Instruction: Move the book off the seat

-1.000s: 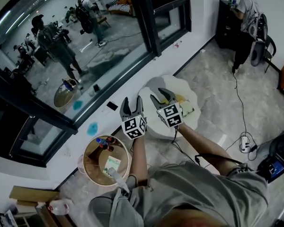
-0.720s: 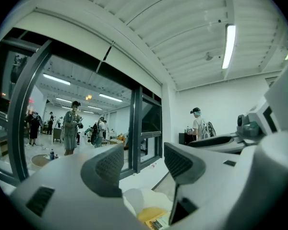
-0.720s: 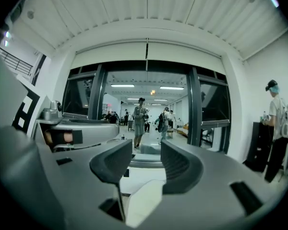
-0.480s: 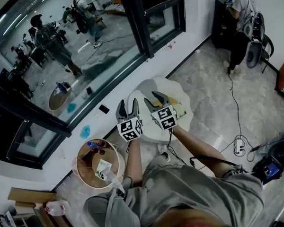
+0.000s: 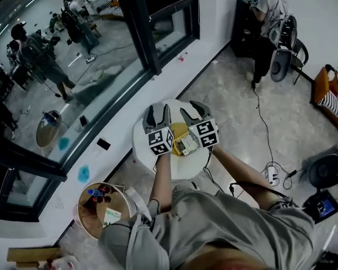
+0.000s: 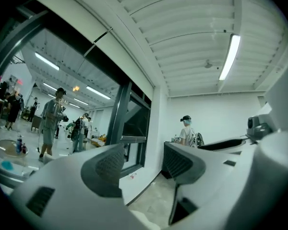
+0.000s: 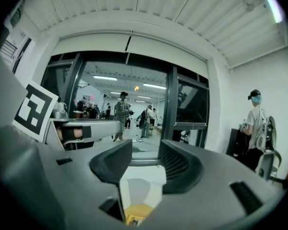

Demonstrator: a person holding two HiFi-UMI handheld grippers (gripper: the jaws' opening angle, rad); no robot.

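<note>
The book (image 5: pixel 185 143) lies on the white seat (image 5: pixel 177 170), so nothing of the job is done yet. It sits toward the seat's right half, yellow with a paler cover on top, and shows between my two marker cubes. My left claw (image 5: pixel 158 113) hangs over the seat's left part. Its jaws are spread, with only the far window and floor seen between them. My right claw (image 5: pixel 195 112) is over the seat's far right, also spread and empty. Along its jaws I see the seat and a yellow bit of the book low down, short of the pads, not between them. Neither claw touches the book, as far as I can tell. Left to do, I judge: bring a claw down to the book's edge, pinch it, lift it clear and set it down off the seat.
</note>
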